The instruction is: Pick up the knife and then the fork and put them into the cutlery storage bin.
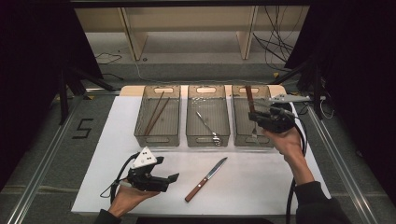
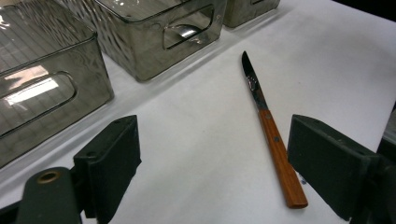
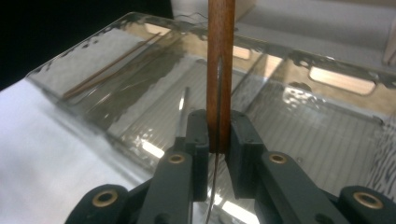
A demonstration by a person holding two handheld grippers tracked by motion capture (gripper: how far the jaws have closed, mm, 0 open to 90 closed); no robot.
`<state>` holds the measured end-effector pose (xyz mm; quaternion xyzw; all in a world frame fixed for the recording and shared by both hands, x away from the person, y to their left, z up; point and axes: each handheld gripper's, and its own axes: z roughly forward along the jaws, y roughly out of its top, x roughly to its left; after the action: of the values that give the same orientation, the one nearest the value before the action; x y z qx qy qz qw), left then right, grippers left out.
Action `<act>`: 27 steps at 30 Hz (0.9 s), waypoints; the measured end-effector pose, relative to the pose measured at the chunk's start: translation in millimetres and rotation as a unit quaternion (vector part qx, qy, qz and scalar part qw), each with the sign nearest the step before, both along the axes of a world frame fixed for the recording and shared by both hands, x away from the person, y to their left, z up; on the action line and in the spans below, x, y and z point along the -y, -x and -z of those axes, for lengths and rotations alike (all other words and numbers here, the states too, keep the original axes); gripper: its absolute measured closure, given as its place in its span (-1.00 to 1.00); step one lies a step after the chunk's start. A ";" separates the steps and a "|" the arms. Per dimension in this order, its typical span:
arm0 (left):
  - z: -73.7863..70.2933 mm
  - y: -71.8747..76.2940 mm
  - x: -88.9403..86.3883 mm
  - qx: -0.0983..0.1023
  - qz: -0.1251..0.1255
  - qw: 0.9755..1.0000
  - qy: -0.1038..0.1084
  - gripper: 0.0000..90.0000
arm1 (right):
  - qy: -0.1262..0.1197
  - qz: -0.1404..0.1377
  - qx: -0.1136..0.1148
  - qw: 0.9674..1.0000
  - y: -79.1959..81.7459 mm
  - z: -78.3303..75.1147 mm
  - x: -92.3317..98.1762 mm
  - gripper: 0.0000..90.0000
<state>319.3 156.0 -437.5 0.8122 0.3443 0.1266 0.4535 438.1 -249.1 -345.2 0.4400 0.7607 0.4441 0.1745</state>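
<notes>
The right hand-held gripper was clamped on a wooden-handled knife, held over the right bin of three clear bins standing in a row at the far side of the white tabletop. In the high view that knife's long axis ran near upright, the brown handle rising up and away from the jaws and a pale tip showing below them, inside the bin. The right gripper view added the grip itself: both jaws pressed flat on the handle, a thin metal edge running down its middle and out below the pads. A second knife lay flat on the tabletop between the hands, in front of the middle bin; its long axis ran on a slant, wooden handle toward the person and to the left, blade pointing away and to the right. The left hand-held gripper hovered just left of that handle, jaws wide apart and holding nothing. The left gripper view showed what the high view could not — the knife lying between the spread jaws, nearer one of them, handle end close and blade tip aimed away. The left bin held two thin brown sticks lying lengthwise; the middle bin held a slim metal utensil.
</notes>
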 end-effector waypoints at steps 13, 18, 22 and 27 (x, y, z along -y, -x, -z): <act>4.0 1.9 -1.9 -0.006 -0.002 1.000 0.001 -0.64 | -0.009 0.068 -0.047 0.996 -52.6 3.4 7.1 0.78; 4.0 2.1 -2.8 -0.004 -0.002 1.000 0.004 -0.64 | -0.002 0.091 -0.062 0.994 -66.5 11.0 10.2 0.78; 4.1 2.3 -2.2 -0.003 -0.002 1.000 0.004 -0.64 | -0.007 0.106 -0.080 0.991 -73.6 19.2 13.2 0.78; 5.3 2.3 -1.0 -0.007 0.003 1.000 0.000 -0.64 | -0.006 0.113 -0.089 0.989 -80.0 26.5 9.0 0.78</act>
<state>317.0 157.0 -442.8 0.8139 0.3456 0.1194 0.4515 518.1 -258.1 -371.7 0.5625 0.7159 0.3844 0.1526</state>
